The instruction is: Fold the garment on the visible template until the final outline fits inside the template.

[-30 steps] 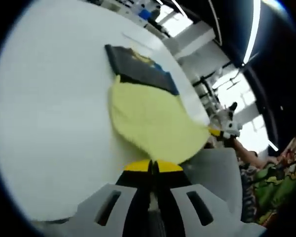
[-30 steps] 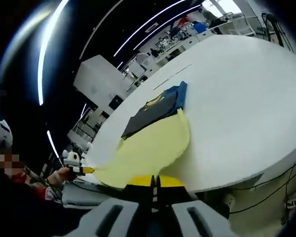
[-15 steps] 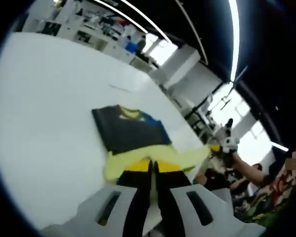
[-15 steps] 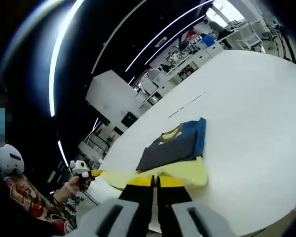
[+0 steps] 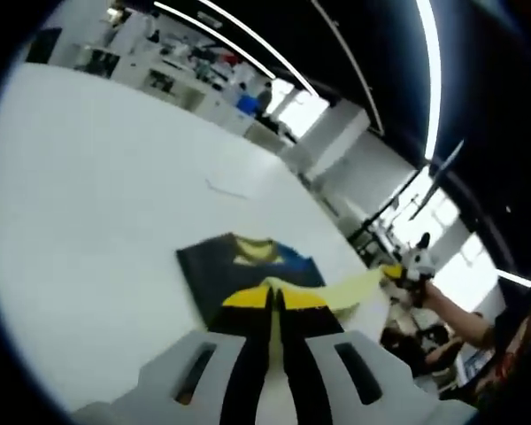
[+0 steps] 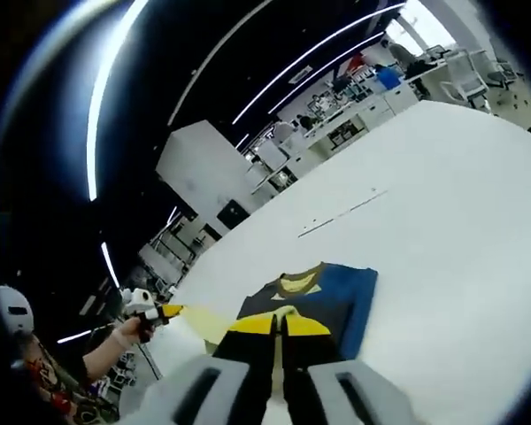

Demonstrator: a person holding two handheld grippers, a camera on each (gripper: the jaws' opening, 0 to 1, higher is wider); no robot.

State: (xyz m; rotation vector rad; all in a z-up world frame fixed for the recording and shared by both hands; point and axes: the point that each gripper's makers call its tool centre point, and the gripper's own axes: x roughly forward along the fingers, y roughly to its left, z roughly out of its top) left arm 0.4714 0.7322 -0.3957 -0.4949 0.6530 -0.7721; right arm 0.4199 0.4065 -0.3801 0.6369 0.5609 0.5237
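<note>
The dark navy and blue garment with a yellow collar (image 5: 248, 270) lies flat, partly folded, on the white round bench (image 5: 97, 195). A pale yellow fabric layer (image 5: 350, 288) is lifted above its near edge, stretched between the two grippers. In the left gripper view, the left gripper (image 5: 273, 299) has its yellow-tipped fingers clenched on this yellow fabric, and the right gripper (image 5: 398, 273) holds the far end. In the right gripper view, the right gripper's fingers (image 6: 248, 324) grasp the fabric likewise.
</note>
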